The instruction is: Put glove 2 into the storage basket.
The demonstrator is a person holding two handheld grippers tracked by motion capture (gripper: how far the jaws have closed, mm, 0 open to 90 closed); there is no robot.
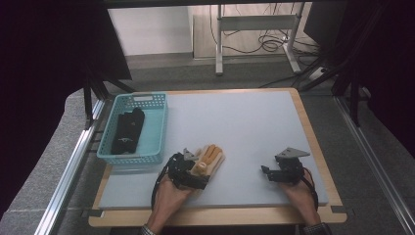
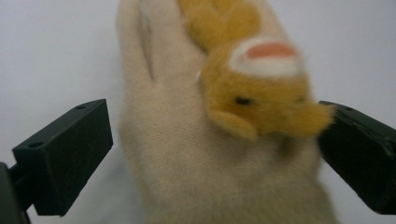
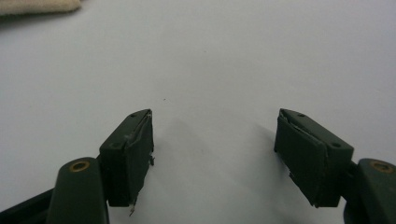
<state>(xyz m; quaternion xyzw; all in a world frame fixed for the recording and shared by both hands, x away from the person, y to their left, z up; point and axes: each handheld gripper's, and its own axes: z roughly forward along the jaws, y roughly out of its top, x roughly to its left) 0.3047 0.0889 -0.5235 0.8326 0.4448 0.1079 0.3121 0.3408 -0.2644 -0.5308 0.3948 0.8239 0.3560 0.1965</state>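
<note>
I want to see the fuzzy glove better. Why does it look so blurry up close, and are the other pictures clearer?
In the left gripper view the glove sits very near the lens, so its fur and orange patch look soft. In the right gripper view the right gripper is sharper, with faint shadows on the table. The high view is dim, with dark sides.
</note>
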